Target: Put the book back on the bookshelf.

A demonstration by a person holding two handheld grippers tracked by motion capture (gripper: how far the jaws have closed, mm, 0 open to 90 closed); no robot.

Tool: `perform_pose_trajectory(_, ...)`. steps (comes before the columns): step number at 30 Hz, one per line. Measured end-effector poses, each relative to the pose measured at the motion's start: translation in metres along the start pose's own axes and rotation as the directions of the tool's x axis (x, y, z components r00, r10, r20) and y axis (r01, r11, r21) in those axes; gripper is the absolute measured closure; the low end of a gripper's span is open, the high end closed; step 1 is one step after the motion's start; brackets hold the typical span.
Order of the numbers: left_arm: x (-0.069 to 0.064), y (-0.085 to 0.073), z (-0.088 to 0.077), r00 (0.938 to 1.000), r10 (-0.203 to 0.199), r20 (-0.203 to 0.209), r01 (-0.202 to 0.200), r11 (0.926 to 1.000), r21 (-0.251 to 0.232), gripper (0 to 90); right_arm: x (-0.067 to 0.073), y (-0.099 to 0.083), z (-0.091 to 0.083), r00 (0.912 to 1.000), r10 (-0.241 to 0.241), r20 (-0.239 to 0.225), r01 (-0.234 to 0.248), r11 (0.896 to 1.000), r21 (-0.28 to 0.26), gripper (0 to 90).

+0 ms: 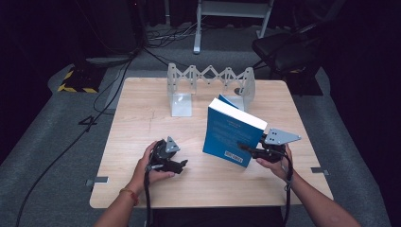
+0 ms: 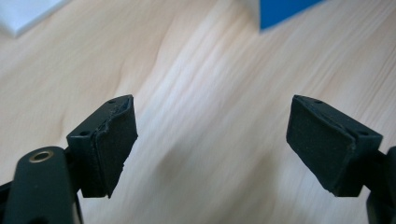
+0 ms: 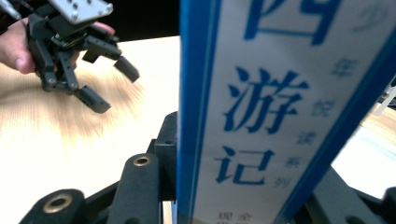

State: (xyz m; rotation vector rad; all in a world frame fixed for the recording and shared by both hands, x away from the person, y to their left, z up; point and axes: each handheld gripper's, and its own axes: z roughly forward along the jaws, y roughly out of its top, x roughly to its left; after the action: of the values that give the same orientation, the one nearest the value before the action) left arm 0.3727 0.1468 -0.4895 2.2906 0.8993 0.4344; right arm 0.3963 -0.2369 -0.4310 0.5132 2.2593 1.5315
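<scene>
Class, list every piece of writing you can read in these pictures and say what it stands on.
"西游记", large blue characters down the spine of the blue book.
Small characters beside them on the spine: too blurred to read.
Text and barcode on the book's back cover, high view: too small to read.
"4", white mark on the grey floor.

Book: stands tilted on the table, right of centre. Behind it, touching or just short: expanding rack at the far edge. Right gripper: at the book's near right corner. Left gripper: well left of the book, apart from it.
</scene>
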Motion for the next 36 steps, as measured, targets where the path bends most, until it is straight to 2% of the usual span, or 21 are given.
perform_pose_trajectory(1, 0.000, 0.000, 0.000, 1.0000, 0.000, 0.000, 0.000, 1.0000, 0.000, 17.2, 0.000, 0.000, 0.000, 1.0000, 0.000, 0.000, 0.000, 1.000, 0.000, 61.0)
perform_pose_trajectory(2, 0.001, -0.011, -0.002, 0.9999, -0.001, -0.011, 0.001, 0.9997, 0.026, 17.2, -0.001, 0.001, 0.001, 1.0000, 0.006, -0.002, -0.006, 1.000, -0.004, 61.3)
perform_pose_trajectory(5, 0.006, -0.019, -0.007, 0.9997, -0.025, 0.008, 0.024, 0.9995, 0.020, 16.7, -0.003, 0.002, 0.002, 0.9999, 0.008, -0.008, -0.008, 1.000, 0.000, 61.5)
perform_pose_trajectory(7, 0.008, -0.022, -0.009, 0.9993, -0.035, -0.012, 0.036, 0.9991, 0.021, 16.7, -0.004, 0.004, 0.003, 0.9998, 0.012, -0.014, -0.012, 1.000, -0.003, 61.6)
perform_pose_trajectory(8, 0.011, -0.024, -0.010, 0.9986, -0.052, 0.007, 0.052, 0.9982, 0.028, 16.7, -0.004, 0.005, 0.003, 0.9998, 0.011, -0.017, -0.011, 1.000, -0.001, 61.6)
perform_pose_trajectory(9, 0.014, -0.026, -0.009, 0.9952, -0.085, 0.048, 0.084, 0.9963, 0.022, 15.6, -0.005, 0.009, 0.005, 0.9998, 0.006, -0.019, -0.006, 1.000, 0.004, 61.8)
perform_pose_trajectory(11, 0.015, -0.032, -0.008, 0.9955, -0.072, 0.063, 0.074, 0.9969, -0.027, 15.1, -0.005, 0.011, 0.006, 0.9998, 0.003, -0.020, -0.003, 1.000, 0.004, 61.8)
perform_pose_trajectory(12, 0.015, -0.032, -0.008, 0.9954, -0.071, 0.065, 0.073, 0.9969, -0.030, 15.1, -0.005, 0.011, 0.006, 0.9998, 0.003, -0.018, -0.002, 1.000, 0.004, 61.9)
perform_pose_trajectory(15, 0.013, -0.032, -0.007, 0.9958, -0.078, 0.048, 0.079, 0.9964, -0.029, 15.0, -0.007, 0.013, 0.008, 0.9999, 0.001, -0.016, -0.001, 1.000, 0.011, 61.9)
perform_pose_trajectory(23, 0.013, -0.032, -0.007, 0.9958, -0.078, 0.047, 0.080, 0.9964, -0.028, 14.8, -0.013, 0.021, 0.011, 0.9995, -0.010, -0.029, 0.010, 1.000, 0.016, 62.2)
perform_pose_trajectory(29, 0.013, -0.032, -0.007, 0.9958, -0.079, 0.047, 0.080, 0.9964, -0.028, 14.7, -0.019, 0.030, 0.020, 0.9999, 0.009, -0.013, -0.009, 1.000, 0.005, 62.2)
perform_pose_trajectory(31, 0.014, -0.031, -0.007, 0.9957, -0.078, 0.049, 0.079, 0.9965, -0.027, 14.3, -0.020, 0.036, 0.024, 0.9998, 0.018, -0.005, -0.018, 1.000, 0.018, 62.2)
perform_pose_trajectory(36, 0.014, -0.031, -0.007, 0.9963, -0.074, 0.043, 0.076, 0.9967, -0.029, 13.7, -0.022, 0.047, 0.028, 0.9998, -0.002, 0.019, 0.001, 1.000, 0.023, 62.2)
